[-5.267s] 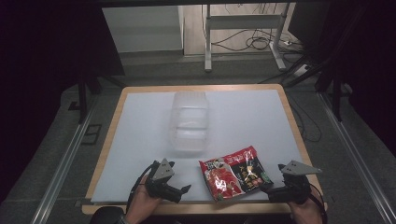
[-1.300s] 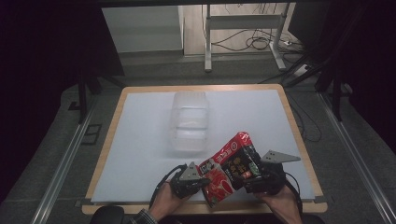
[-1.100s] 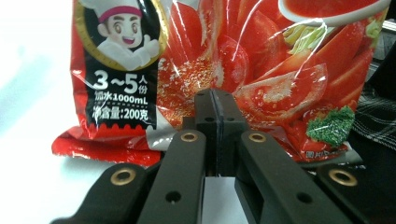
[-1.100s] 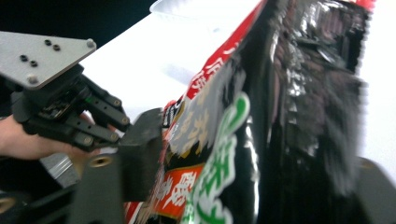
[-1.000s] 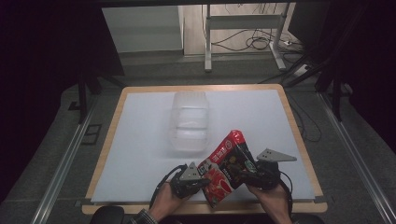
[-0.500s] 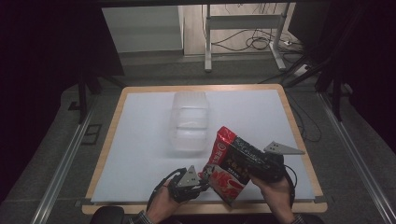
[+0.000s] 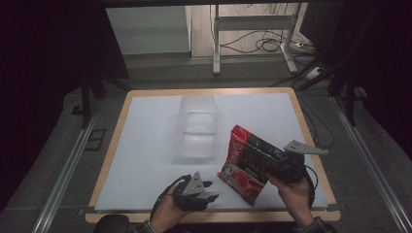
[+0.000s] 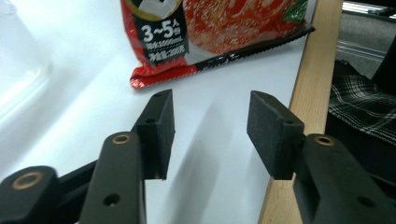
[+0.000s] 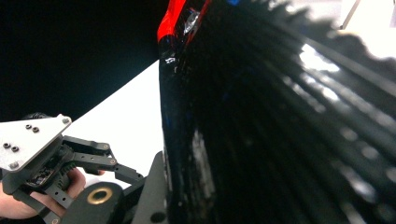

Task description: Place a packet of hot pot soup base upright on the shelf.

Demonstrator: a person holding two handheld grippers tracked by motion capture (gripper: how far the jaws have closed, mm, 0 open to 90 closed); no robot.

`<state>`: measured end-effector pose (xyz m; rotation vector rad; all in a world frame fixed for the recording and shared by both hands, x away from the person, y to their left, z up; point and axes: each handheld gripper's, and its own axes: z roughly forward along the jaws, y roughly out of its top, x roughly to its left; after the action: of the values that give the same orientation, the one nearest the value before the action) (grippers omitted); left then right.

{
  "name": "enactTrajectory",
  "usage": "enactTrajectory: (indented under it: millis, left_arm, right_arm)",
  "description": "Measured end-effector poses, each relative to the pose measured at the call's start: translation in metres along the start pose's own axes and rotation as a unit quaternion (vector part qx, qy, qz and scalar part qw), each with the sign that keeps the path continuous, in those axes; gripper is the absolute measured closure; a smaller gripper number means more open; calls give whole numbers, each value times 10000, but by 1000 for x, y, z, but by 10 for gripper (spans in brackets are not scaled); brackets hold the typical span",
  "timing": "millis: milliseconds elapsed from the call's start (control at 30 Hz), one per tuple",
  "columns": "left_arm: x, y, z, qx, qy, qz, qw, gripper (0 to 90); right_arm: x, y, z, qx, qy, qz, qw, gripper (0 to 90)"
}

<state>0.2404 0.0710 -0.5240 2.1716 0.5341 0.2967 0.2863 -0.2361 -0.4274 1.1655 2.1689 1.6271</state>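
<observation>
**Snack bag lifted on edge, clear tub waiting behind**

Right gripper (image 7: 272, 167): jaws clamped on the black edge of the snack bag (image 7: 243, 165), near its upper side. In the right gripper view the dark, ridged seal of the bag sits right up against the one jaw that can be seen. The bag stands tilted over the near right part of the table (image 7: 145, 145), its lower corner down at or just above the white surface; contact cannot be told.

Left gripper (image 7: 197, 191): jaws wide apart, nothing between them, low over the near edge of the table, just left of the bag. Its own view looks at the bag's red bottom corner and serrated seal (image 8: 261, 46), a short way ahead.

Handling, as a judgement: bag looks light, soft and crinkly, glossy film likely slippery; contents probably brittle, so squeeze little. Best hold is the flat crimped seal or a corner, not the puffed middle. One-edge grip lets it sag and swing.

Clear plastic tub (image 7: 197, 126): sits mid-table, behind and left of the bag, well apart from both grippers. It looks empty, though the see-through walls make that hard to confirm.
</observation>
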Motion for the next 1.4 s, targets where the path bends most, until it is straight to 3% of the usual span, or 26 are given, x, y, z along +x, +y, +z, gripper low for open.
enactTrajectory:
  millis: [300, 567, 933, 1400]
  left_arm:
    - [0, -2, -11, 19, 204, -17, 9998, 373]
    - [3, -8, -19, 55, 351, -106, 9993, 279]
    - [7, -16, -33, -116, 434, -506, 9977, 178]
    - [9, -21, -40, -166, 451, -789, 9957, 83]
  right_arm:
    - [-3, 10, 1, 72, 31, -46, 10000, 743]
    - [-9, 21, -1, -34, 17, -22, 10000, 743]
    - [-20, 43, 6, -180, -14, 14, 9998, 743]
    - [-33, 71, 18, -290, -118, 53, 9995, 743]
